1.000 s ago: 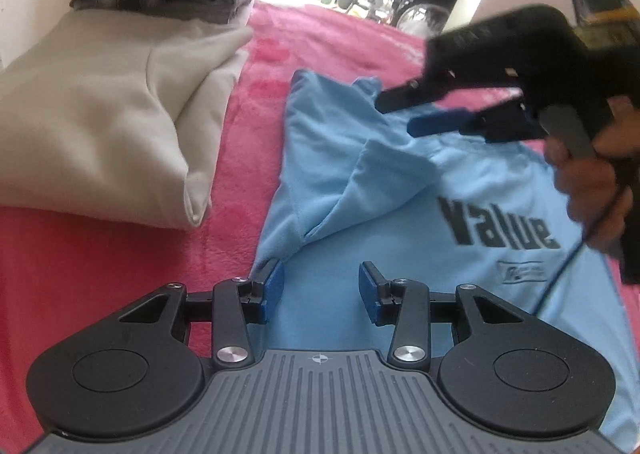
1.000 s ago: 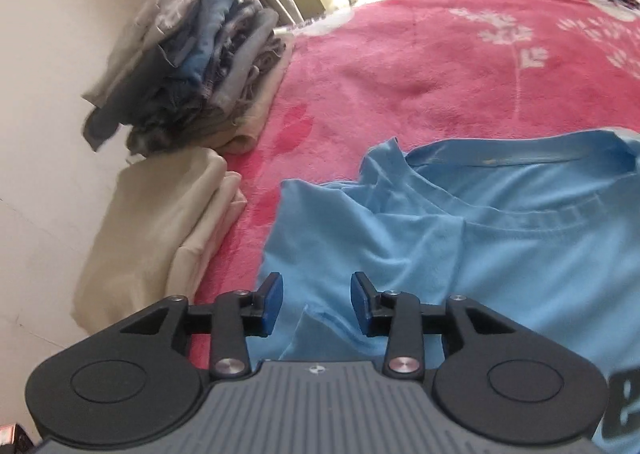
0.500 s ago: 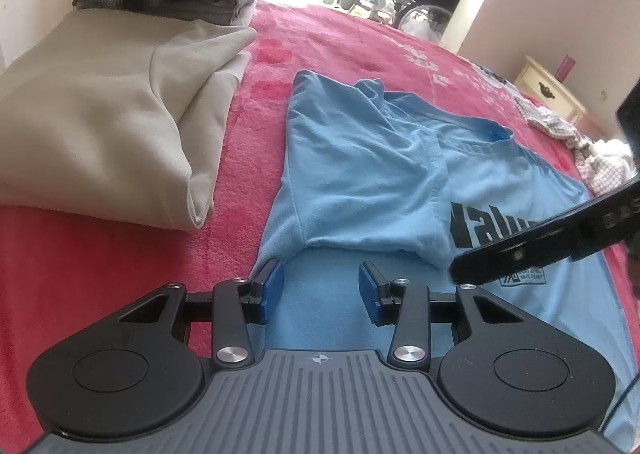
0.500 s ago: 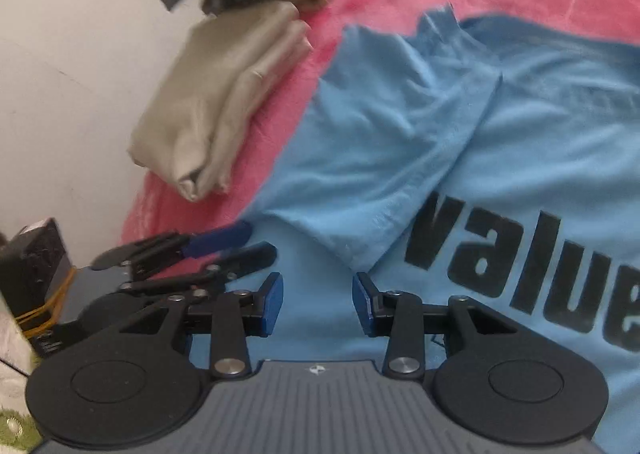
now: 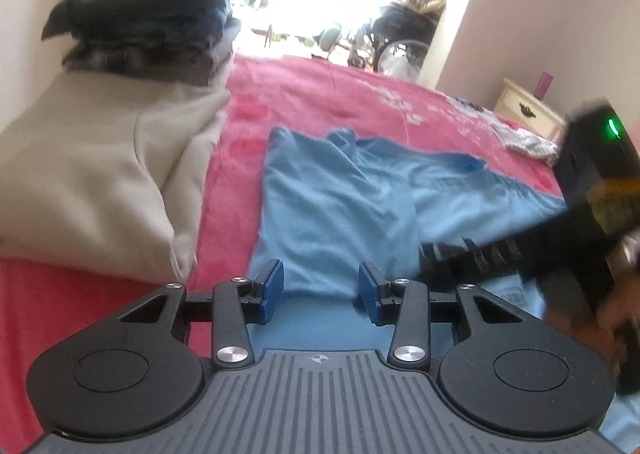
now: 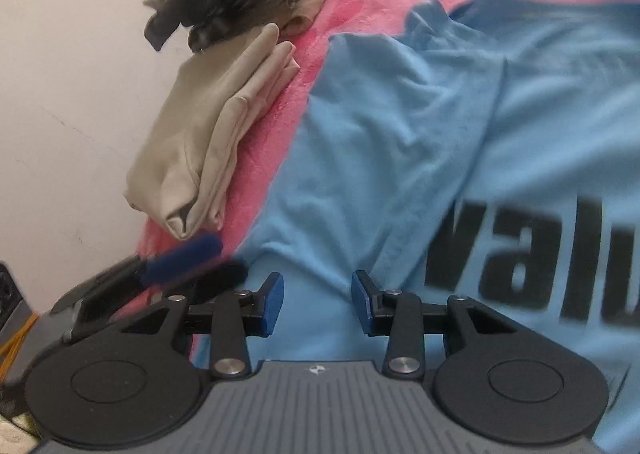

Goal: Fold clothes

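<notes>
A light blue T-shirt [image 5: 340, 205] with black lettering lies on the pink bedspread [image 5: 312, 93]. Its left sleeve is folded in over the chest [image 6: 384, 157]. My left gripper [image 5: 320, 290] is open and empty, low over the shirt's left side edge. My right gripper [image 6: 317, 302] is open and empty, just above the shirt below the folded sleeve. The right gripper's body shows blurred at the right of the left wrist view [image 5: 560, 238]. The left gripper's fingers [image 6: 180, 258] show blurred at the lower left of the right wrist view.
A folded beige garment [image 5: 100, 173] lies left of the shirt, against the wall. A stack of folded dark clothes [image 5: 152, 33] sits behind it. A cream nightstand [image 5: 528, 113] and loose checked cloth [image 5: 528, 141] are at the far right.
The right gripper let the sleeve down folded onto the chest, then swung down and back toward the left gripper. The left gripper stayed open and shifted slightly over the shirt's edge.
</notes>
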`<action>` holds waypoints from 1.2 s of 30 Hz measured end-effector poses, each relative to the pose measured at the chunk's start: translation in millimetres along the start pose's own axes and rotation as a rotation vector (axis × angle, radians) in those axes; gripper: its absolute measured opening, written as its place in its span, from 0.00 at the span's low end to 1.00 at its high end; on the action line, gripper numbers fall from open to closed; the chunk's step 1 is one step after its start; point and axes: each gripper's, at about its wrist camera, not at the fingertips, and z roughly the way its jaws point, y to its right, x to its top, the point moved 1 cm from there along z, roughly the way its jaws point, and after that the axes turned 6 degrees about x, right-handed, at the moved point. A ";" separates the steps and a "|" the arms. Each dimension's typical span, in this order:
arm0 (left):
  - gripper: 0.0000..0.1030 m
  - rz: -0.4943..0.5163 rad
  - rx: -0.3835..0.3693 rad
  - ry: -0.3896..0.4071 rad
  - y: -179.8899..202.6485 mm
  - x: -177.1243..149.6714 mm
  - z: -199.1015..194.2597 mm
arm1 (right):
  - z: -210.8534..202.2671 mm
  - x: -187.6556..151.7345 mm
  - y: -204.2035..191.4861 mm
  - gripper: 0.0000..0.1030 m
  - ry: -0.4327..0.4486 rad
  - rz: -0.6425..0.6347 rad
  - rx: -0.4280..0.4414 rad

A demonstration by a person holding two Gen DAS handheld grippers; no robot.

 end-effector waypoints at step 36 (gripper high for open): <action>0.41 0.076 0.080 -0.068 2.8 -11.1 36.4 | 108.0 148.0 -41.5 0.06 0.074 0.011 -0.467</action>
